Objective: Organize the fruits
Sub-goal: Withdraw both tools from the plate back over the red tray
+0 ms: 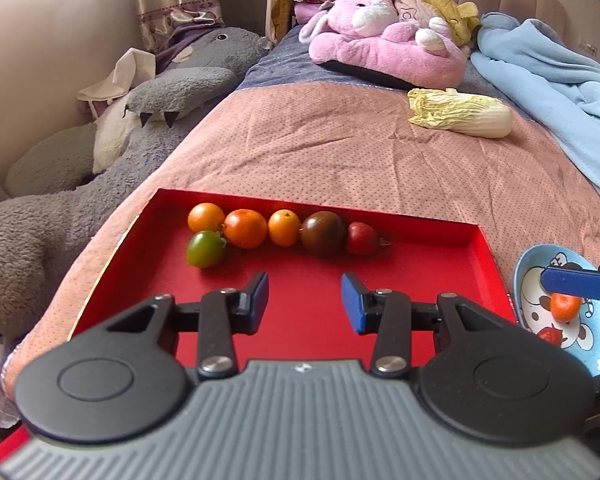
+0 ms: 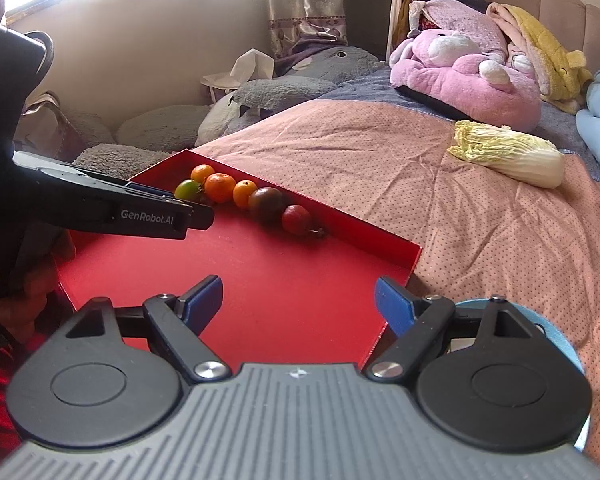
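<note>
Resting on the bed, the red tray (image 1: pixel 440 280) holds six fruits (image 1: pixel 284 228) in a row along its far wall. Left tongs (image 1: pixel 304 300) gape narrowly, empty; right tongs (image 2: pixel 300 304) stand wide, empty. Blue plate (image 1: pixel 596 344) holds two fruits.

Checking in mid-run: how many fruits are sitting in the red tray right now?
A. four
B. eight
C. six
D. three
C: along the far wall of the red tray lie three orange fruits, a green tomato, a dark brownish tomato and a small red fruit, six in all.
</note>
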A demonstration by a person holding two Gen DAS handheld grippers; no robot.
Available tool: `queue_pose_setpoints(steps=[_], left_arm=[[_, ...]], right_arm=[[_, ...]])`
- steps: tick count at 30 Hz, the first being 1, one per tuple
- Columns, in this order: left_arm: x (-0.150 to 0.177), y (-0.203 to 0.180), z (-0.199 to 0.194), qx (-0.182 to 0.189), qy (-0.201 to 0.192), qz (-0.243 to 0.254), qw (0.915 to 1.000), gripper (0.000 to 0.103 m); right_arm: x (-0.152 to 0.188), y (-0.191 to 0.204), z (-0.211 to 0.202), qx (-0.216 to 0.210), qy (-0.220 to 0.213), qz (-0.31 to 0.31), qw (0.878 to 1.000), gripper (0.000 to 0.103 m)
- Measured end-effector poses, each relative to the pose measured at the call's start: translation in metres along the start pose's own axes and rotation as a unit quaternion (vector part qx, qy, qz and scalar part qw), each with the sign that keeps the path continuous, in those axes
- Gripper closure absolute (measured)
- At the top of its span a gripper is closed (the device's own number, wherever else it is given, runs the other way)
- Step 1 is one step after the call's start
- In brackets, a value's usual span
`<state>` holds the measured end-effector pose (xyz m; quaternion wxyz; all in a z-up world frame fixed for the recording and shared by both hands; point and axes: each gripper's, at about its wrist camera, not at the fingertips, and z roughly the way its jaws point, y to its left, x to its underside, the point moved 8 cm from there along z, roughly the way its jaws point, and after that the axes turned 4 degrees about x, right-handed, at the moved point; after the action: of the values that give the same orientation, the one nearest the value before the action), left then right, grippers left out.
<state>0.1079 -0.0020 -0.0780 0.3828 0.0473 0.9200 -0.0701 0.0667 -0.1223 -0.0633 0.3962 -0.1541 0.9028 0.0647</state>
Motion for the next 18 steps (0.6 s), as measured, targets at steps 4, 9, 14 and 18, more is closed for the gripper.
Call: queue_pose_setpoints(steps=[4,9,14,18], left_arm=[[0.001,0.017,0.002,-0.014,0.004,-0.004,0.9999,0.06],[-0.003,0.036,0.005,-0.031,0.001,-0.002,0.9995,0.06],[0.001,0.053,0.009,-0.039,0.009,-0.013,0.9991,0.06],[-0.001,0.055,0.014,-0.039,0.008,-0.015,0.9991,0.06]], right_arm=[[-0.004,0.012,0.011,-0.011,0.002,-0.004,1.0,0.016],[-0.01,0.021,0.023,-0.016,0.0,-0.004,1.0,0.016],[-0.015,0.023,0.032,-0.02,0.002,-0.001,1.0,0.016],[-0.015,0.026,0.041,-0.022,0.007,-0.004,1.0,0.016]])
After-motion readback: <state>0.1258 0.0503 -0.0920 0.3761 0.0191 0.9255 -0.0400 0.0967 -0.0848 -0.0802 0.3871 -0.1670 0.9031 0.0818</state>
